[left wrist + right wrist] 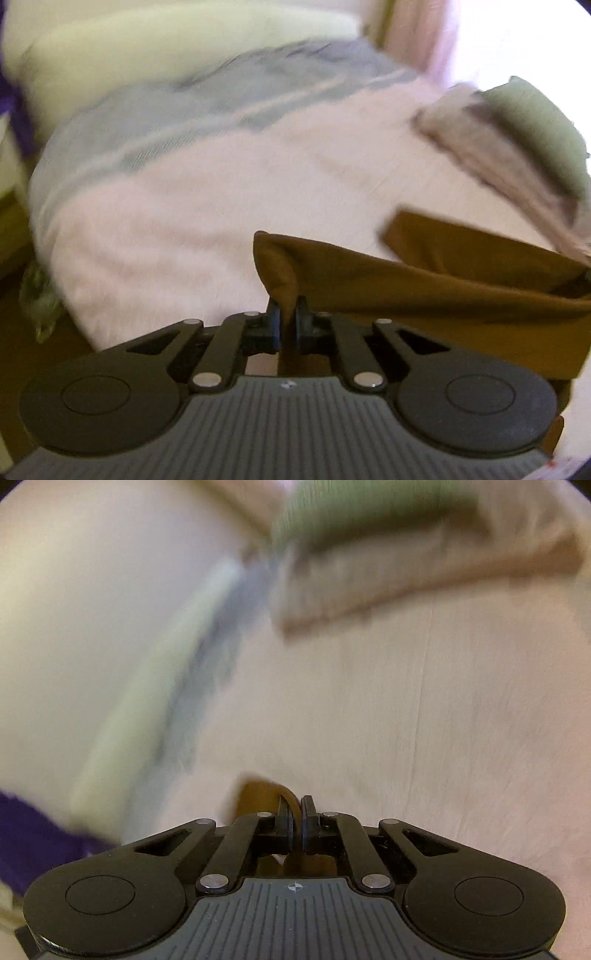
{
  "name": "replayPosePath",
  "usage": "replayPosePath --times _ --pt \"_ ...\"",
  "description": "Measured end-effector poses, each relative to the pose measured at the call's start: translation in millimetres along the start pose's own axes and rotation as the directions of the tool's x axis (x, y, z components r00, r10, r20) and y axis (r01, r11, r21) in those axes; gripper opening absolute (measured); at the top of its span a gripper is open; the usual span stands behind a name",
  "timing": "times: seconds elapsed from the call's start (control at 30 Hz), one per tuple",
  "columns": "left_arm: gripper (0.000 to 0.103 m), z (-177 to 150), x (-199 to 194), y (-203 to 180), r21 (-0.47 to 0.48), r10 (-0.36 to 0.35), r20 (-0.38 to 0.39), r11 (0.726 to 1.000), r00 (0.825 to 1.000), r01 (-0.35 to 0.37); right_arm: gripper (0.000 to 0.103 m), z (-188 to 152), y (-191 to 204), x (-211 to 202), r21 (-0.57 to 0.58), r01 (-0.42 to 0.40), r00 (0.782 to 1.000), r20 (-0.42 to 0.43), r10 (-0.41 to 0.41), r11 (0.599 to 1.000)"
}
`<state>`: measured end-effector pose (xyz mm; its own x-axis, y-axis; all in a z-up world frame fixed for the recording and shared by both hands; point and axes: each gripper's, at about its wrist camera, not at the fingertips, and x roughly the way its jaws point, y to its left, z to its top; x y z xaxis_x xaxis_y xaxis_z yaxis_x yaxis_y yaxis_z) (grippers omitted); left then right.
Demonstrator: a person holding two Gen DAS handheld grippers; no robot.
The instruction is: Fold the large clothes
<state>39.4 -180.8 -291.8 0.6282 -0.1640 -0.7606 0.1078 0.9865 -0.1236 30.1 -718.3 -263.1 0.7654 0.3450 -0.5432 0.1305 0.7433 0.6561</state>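
A bed with a pale pink sheet (pixel 207 206) fills the middle of the left wrist view. A grey-blue cover (pixel 236 99) lies across its far part, toward the upper centre. A cream headboard or cushion (pixel 147 40) sits at upper left. At right, a stack of folded cloth (pixel 517 140), beige below and green on top, rests on the sheet. A purple fabric strip (pixel 18 110) shows at the left edge. Both views are blurred.

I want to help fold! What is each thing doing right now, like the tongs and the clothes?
Left tongs: shut on brown garment.
Right tongs: shut on brown garment.
Brown garment: lifted, hanging between both tongs.
Folded clothes: stacked on the bed.
Bed: covered with a pale sheet.
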Motion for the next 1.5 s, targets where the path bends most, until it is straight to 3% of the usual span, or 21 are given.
replayPosePath --times 0.13,0.2,0.27,0.33,0.43,0.47,0.53,0.6,0.7,0.87,0.97,1.03,1.1,1.17,1.2,1.23,1.27,1.33,1.4,1.43,1.5 --pt "0.005 62 -15 -29 0.099 -0.074 0.126 0.993 0.989 0.062 0.001 43 23 -66 -0.029 0.031 0.974 0.223 -0.024 0.999" --pt "0.005 98 -19 -39 0.109 -0.143 0.182 0.986 0.973 0.124 0.001 61 43 -93 -0.063 0.079 0.938 0.341 -0.053 0.995" --pt "0.006 130 -15 -47 0.128 -0.193 0.225 0.978 0.955 0.168 0.001 77 56 -112 -0.087 0.184 0.884 0.45 -0.126 0.979" --pt "0.013 167 6 -58 0.115 -0.249 0.216 0.967 0.944 0.229 0.001 92 57 -109 -0.045 0.284 0.847 0.479 -0.229 0.958" --pt "0.032 211 67 -73 0.093 -0.286 0.14 0.957 0.948 0.275 0.007 118 20 -75 0.106 0.429 0.806 0.404 -0.433 0.897" --pt "0.032 221 88 -78 0.102 -0.273 0.111 0.96 0.956 0.262 0.011 119 4 -64 0.171 0.484 0.791 0.335 -0.512 0.858" --pt "0.032 234 130 -83 0.132 -0.241 0.044 0.963 0.97 0.233 0.011 106 -15 -55 0.261 0.512 0.777 0.266 -0.571 0.818" --pt "0.032 233 159 -84 0.159 -0.244 -0.029 0.956 0.969 0.245 0.017 72 -28 -57 0.319 0.502 0.783 0.226 -0.579 0.804" --pt "0.034 211 185 -80 0.212 -0.27 -0.133 0.932 0.954 0.294 0.022 13 -42 -54 0.384 0.546 0.77 0.12 -0.627 0.744" --pt "0.039 155 218 -109 0.308 -0.328 -0.3 0.855 0.895 0.417 0.022 -79 -48 -61 0.507 0.586 0.738 -0.013 -0.675 0.632" --pt "0.051 127 224 -156 0.557 -0.346 -0.294 0.695 0.891 0.454 0.022 -107 -56 -69 0.56 0.61 0.708 -0.066 -0.703 0.561" --pt "0.051 108 226 -189 0.726 -0.364 -0.27 0.531 0.891 0.437 0.022 -117 -61 -82 0.581 0.624 0.682 -0.079 -0.727 0.523" --pt "0.053 82 224 -218 0.859 -0.399 -0.251 0.328 0.882 0.393 0.022 -125 -65 -97 0.615 0.622 0.66 -0.077 -0.748 0.485" --pt "0.06 47 223 -241 0.943 -0.455 -0.264 0.064 0.851 0.327 0.022 -130 -72 -111 0.649 0.608 0.648 -0.074 -0.758 0.457" --pt "0.063 31 223 -247 0.956 -0.473 -0.275 -0.043 0.837 0.289 0.022 -136 -75 -116 0.665 0.604 0.641 -0.076 -0.764 0.441" --pt "0.063 14 225 -253 0.961 -0.492 -0.277 -0.142 0.825 0.238 0.022 -139 -77 -120 0.675 0.602 0.635 -0.08 -0.769 0.427" --pt "0.063 -2 231 -258 0.96 -0.508 -0.272 -0.207 0.817 0.19 0.023 -142 -80 -122 0.684 0.601 0.628 -0.085 -0.773 0.413" --pt "0.061 -21 240 -268 0.95 -0.52 -0.287 -0.263 0.805 0.169 0.023 -147 -83 -125 0.691 0.611 0.619 -0.114 -0.777 0.386" --pt "0.024 -24 250 -277 0.939 -0.514 -0.328 -0.271 0.793 0.213 0.023 -153 -85 -128 0.697 0.616 0.612 -0.13 -0.78 0.367" --pt "0.005 -20 253 -280 0.93 -0.504 -0.357 -0.269 0.786 0.25 0.023 -155 -86 -128 0.699 0.616 0.614 -0.138 -0.777 0.363" --pt "0.004 0 243 -271 0.939 -0.546 -0.345 -0.196 0.763 0.284 0.023 -158 -87 -130 0.694 0.617 0.623 -0.144 -0.769 0.37"
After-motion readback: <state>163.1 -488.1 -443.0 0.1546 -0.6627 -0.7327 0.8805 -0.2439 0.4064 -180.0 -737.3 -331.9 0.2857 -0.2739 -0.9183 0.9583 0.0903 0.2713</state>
